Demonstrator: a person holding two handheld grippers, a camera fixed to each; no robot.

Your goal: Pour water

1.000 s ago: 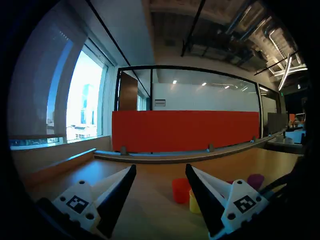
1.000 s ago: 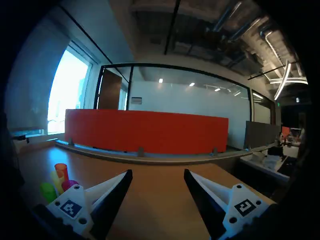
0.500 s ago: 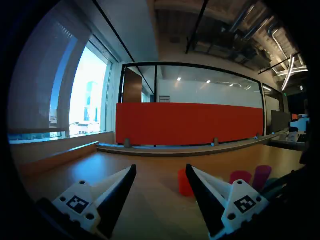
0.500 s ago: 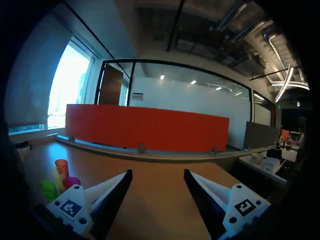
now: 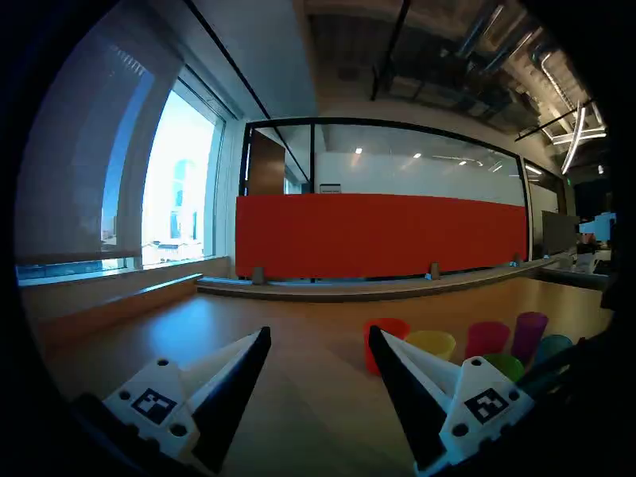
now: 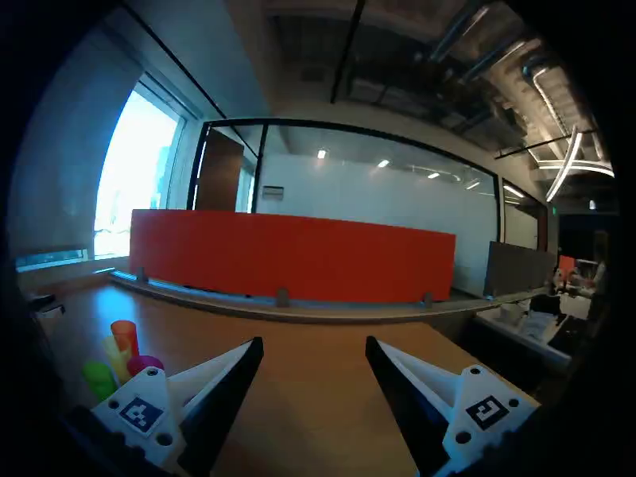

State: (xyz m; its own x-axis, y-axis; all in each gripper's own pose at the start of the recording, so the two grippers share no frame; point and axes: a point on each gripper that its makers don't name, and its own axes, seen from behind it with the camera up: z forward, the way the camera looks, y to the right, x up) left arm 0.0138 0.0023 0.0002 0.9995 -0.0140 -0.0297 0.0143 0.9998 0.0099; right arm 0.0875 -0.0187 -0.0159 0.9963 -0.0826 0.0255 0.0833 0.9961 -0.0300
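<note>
Camera drops lower vs earlier frame; more cups in view. My left gripper [image 5: 318, 330] gapes wide, empty, low for side grab. Red cup [image 5: 385, 342] just behind its right finger; yellow cup [image 5: 431, 343] right of red cup. My right gripper [image 6: 314, 340] wide open, empty, parked well right of red cup.

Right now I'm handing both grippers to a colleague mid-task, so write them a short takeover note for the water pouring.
Left gripper: open, empty, above the wooden table.
Right gripper: open, empty, above the same table.
Cups: clustered ahead-right of the left gripper: red cup, yellow cup, pink cup, purple cup, teal cup, green cup. Whether any holds water cannot be told.
Done: nothing gripped, no pour apparent.
Left: grasp a cup, pour into another.
</note>
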